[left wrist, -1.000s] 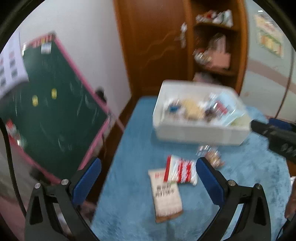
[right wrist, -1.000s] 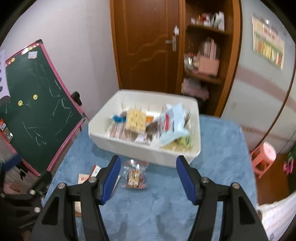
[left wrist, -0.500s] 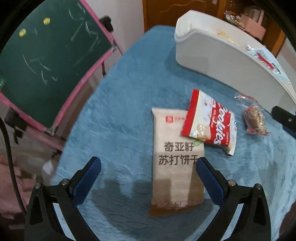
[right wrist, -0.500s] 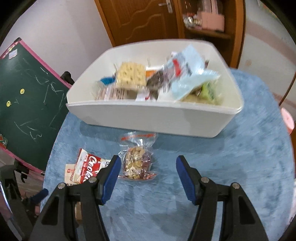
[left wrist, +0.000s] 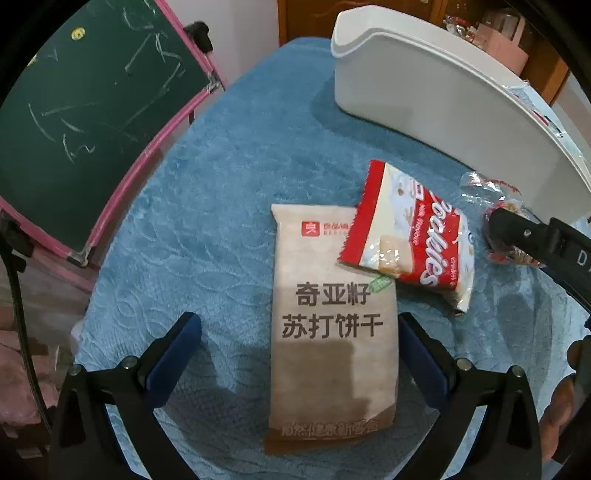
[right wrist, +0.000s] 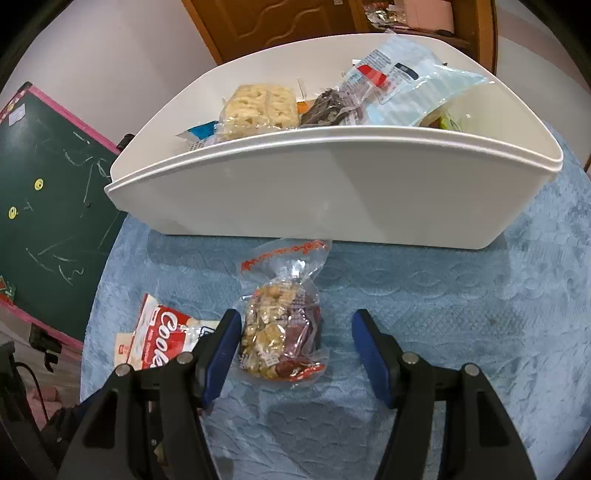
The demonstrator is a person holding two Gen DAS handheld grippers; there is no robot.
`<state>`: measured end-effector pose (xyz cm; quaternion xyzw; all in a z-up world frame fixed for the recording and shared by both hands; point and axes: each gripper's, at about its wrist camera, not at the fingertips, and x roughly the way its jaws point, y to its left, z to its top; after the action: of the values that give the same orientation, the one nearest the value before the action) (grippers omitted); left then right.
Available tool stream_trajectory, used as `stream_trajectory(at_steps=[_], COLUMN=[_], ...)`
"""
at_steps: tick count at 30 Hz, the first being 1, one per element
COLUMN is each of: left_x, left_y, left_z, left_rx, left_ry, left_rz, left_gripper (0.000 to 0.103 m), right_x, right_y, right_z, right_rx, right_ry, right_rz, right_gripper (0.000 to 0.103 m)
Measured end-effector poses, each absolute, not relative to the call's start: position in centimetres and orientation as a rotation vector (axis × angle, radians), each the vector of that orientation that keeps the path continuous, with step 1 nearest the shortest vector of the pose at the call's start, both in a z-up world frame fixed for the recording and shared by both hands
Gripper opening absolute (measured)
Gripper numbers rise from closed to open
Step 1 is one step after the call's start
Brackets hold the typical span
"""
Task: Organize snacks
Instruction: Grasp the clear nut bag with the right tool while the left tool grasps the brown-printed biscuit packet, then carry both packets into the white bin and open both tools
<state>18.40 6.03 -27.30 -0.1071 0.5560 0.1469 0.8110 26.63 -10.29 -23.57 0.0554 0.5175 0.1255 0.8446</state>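
A beige cracker packet (left wrist: 332, 332) lies flat on the blue cloth, between the open fingers of my left gripper (left wrist: 299, 332). A red and white cookie bag (left wrist: 410, 236) overlaps its top right corner; it also shows in the right wrist view (right wrist: 162, 338). A clear bag of nuts and dried fruit (right wrist: 282, 328) lies between the open fingers of my right gripper (right wrist: 295, 332), close to the left finger. The white bin (right wrist: 332, 184) full of snack packets stands just behind it, and shows in the left wrist view (left wrist: 443, 103).
A green chalkboard with a pink frame (left wrist: 81, 103) stands beside the table's left edge. A wooden door and shelves (right wrist: 266, 22) are behind the bin. The blue cloth (right wrist: 461, 295) covers the table to the right.
Both grippers have come down and forward toward the table. The cracker packet now lies between the left fingers and the nut bag between the right fingers.
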Motion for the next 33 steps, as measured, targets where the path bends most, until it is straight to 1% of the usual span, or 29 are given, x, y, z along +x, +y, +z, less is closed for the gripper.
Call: stream_trajectory(at_steps=[5,6,8,9,11,12,13,14,15,16,23,26,33], left_x=[18.3,18.3,18.3,18.3,18.0,17.8,17.5,17.4,17.1,17.0,15.6,14.6,11.4], left_y=[5.9,5.9,6.0,6.0,6.1,6.0,5.9,5.9,5.9,5.8,6.9,7.3,7.3], left_z=[-27.2,-27.2,-27.3,-27.2,-26.9,-26.7,-26.4,-26.3,-26.0,-25.7,-25.0,-24.3,-20.7], left_rx=[-0.234,-0.235,-0.236,-0.238,-0.236,-0.236,-0.233,-0.230,-0.223,-0.211,-0.276,-0.301,-0.288], left_ry=[1.184,1.183,1.181,1.177,1.165,1.160,1.154,1.143,1.131,1.124,1.137,1.135,1.064], left_rz=[0.314,0.314,0.314,0.315,0.321,0.317,0.313,0.307,0.301,0.304,0.281,0.275,0.247], left_gripper=[0.103,0.103,0.103,0.102,0.097,0.092,0.083,0.077,0.061,0.055,0.054,0.054,0.054], right_x=[26.5,26.5,26.1,26.0,25.3,25.1,24.9,24.7,24.5,24.2,21.1,19.6,16.7], right_y=[-10.1,-10.1,-9.8,-9.6,-9.4,-9.5,-9.6,-9.7,-10.0,-10.4,-13.5,-14.6,-16.4], right_z=[-23.7,-23.7,-23.6,-23.5,-23.5,-23.5,-23.5,-23.4,-23.4,-23.4,-23.5,-23.3,-21.3], right_rx=[0.087,0.084,0.084,0.086,0.059,0.057,0.061,0.069,0.084,0.097,0.240,0.253,0.263], right_ry=[1.078,1.077,1.075,1.080,1.069,1.066,1.067,1.070,1.076,1.082,1.126,1.130,1.094], right_rz=[0.269,0.272,0.319,0.337,0.339,0.340,0.342,0.344,0.344,0.346,0.340,0.330,0.318], right_gripper=[0.062,0.059,0.041,0.040,0.040,0.040,0.039,0.039,0.039,0.039,0.039,0.039,0.039])
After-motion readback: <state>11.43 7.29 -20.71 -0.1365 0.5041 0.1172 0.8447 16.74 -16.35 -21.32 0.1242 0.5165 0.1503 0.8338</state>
